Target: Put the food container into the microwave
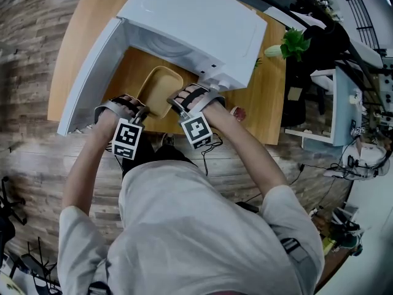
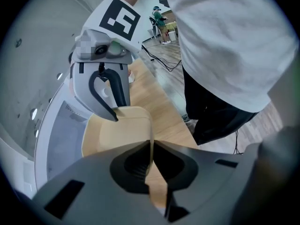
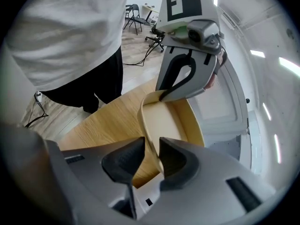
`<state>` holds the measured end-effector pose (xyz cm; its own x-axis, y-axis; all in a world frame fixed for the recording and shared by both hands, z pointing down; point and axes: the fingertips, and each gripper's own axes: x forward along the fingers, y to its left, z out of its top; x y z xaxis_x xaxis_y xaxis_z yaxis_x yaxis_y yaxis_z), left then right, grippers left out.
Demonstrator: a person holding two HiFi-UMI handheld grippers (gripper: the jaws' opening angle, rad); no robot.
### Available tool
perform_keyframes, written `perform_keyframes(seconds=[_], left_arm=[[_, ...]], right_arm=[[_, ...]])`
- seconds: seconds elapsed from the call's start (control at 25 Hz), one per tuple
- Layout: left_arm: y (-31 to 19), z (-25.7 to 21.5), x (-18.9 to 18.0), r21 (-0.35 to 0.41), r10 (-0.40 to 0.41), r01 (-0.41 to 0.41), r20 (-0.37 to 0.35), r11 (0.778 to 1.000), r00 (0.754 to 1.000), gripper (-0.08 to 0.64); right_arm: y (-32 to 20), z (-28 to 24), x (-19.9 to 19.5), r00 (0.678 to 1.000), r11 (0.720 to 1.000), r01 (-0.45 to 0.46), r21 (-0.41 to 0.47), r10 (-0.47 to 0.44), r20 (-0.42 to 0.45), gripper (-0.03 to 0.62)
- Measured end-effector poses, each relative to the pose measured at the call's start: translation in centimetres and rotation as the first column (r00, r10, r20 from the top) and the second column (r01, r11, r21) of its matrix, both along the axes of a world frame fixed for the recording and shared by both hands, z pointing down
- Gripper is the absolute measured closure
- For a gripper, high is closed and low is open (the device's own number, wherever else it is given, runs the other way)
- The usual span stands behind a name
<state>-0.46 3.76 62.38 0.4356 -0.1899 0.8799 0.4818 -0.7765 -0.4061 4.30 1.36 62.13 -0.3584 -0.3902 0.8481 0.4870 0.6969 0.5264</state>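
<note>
A shallow beige food container (image 1: 161, 88) hangs just above the wooden table (image 1: 270, 106), in front of the white microwave (image 1: 196, 23). The microwave's door (image 1: 92, 72) stands open to the left. My left gripper (image 1: 142, 110) is shut on the container's near-left rim, and my right gripper (image 1: 175, 106) is shut on its near-right rim. In the left gripper view the jaws (image 2: 151, 149) pinch the thin rim of the container (image 2: 122, 130). In the right gripper view the jaws (image 3: 151, 149) clamp the opposite rim of the container (image 3: 164, 121). The container looks empty.
A small green plant (image 1: 293, 42) stands at the table's right end beside the microwave. A small red item (image 1: 238, 112) lies near the table's front edge. The person stands against that edge. Cables run over the wooden floor.
</note>
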Motion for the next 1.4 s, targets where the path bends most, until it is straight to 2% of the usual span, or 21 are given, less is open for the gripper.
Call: perform_keyframes(seconds=[0.04,0.2,0.32,0.52,0.64,0.76,1.04,1.24,1.4], left_arm=[[-0.1,0.0,0.0,0.002,-0.003,0.003,-0.002,1.0,1.0,0.53],[-0.6,0.0,-0.2,0.015,-0.038,0.038,-0.019,0.999,0.999,0.525],[-1.4,-0.2,-0.3,0.032,-0.097,0.1,-0.076,0.994,0.992,0.504],[-2.2,-0.5,-0.4,-0.024,-0.229,0.229,-0.191,0.973,0.955,0.453],[-2.8,-0.6,-0.7,-0.013,-0.272,0.276,-0.23,0.961,0.935,0.425],[-3.8,-1.3,-1.0,0.025,-0.299,0.316,-0.263,0.948,0.917,0.403],[-4.7,-1.7,-1.3,0.016,-0.354,0.378,-0.312,0.926,0.882,0.385],[-5.4,-2.2,-1.3,0.05,-0.361,0.398,-0.326,0.916,0.874,0.376],[-5.3,-2.3,-1.3,0.041,-0.378,0.418,-0.355,0.907,0.855,0.37]], right_arm=[[-0.1,-0.1,-0.1,1.0,1.0,0.005,0.01,-0.005,0.005,0.511],[0.0,-0.1,-0.1,1.0,0.999,0.023,0.032,-0.023,-0.001,0.527],[0.0,0.0,0.0,1.0,1.0,0.003,0.021,-0.003,0.006,0.537],[0.3,-0.1,0.1,0.998,0.999,-0.046,-0.029,0.047,0.041,0.541],[0.6,0.2,0.1,0.997,0.997,-0.058,-0.05,0.061,0.047,0.546],[0.6,0.5,0.2,0.995,0.995,-0.077,-0.064,0.081,0.06,0.552],[0.0,0.4,0.1,0.982,0.983,-0.154,-0.1,0.163,0.091,0.549],[-0.3,0.3,0.1,0.979,0.98,-0.172,-0.099,0.181,0.089,0.551],[-0.2,0.2,0.3,0.974,0.973,-0.197,-0.12,0.208,0.094,0.55]])
